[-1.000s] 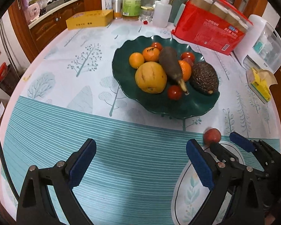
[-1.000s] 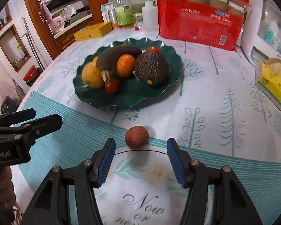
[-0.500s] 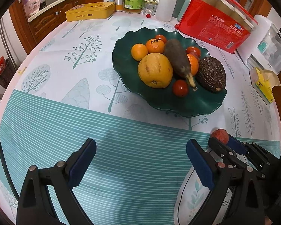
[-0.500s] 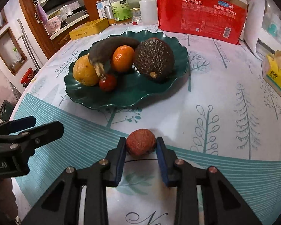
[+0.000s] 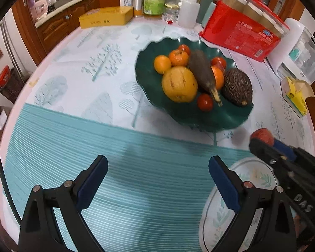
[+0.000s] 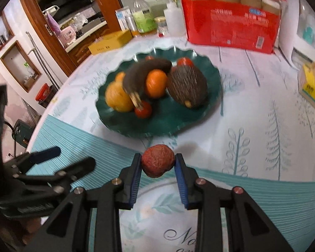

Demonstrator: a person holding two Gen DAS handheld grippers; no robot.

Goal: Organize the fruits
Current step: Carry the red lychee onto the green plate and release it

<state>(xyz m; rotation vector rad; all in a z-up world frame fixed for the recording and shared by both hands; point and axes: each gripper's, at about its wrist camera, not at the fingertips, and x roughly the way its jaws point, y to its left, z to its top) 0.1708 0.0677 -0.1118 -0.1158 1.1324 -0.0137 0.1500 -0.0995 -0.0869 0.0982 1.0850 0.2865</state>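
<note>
My right gripper (image 6: pixel 158 164) is shut on a small rough red fruit (image 6: pixel 158 163) and holds it just above the table, short of the dark green plate (image 6: pixel 170 124). The plate carries a yellow fruit (image 6: pixel 117 98), a dark banana (image 6: pixel 145 71), oranges, tomatoes and a brown avocado (image 6: pixel 188 86). In the left wrist view the red fruit (image 5: pixel 262 135) shows in the right gripper (image 5: pixel 266 141) at the right, near the plate's (image 5: pixel 145 75) front edge. My left gripper (image 5: pixel 157 178) is open and empty over the teal striped cloth.
A red cup package (image 5: pixel 241 33), bottles (image 5: pixel 154 0), a yellow box (image 5: pixel 106 19), a white appliance (image 5: pixel 300 50) and a tissue pack (image 5: pixel 296 96) stand behind and right of the plate. A round white printed patch (image 6: pixel 157 210) lies under the right gripper.
My right gripper closed on the red fruit and lifted it slightly off the table. The left gripper stayed open and shifted a little.
</note>
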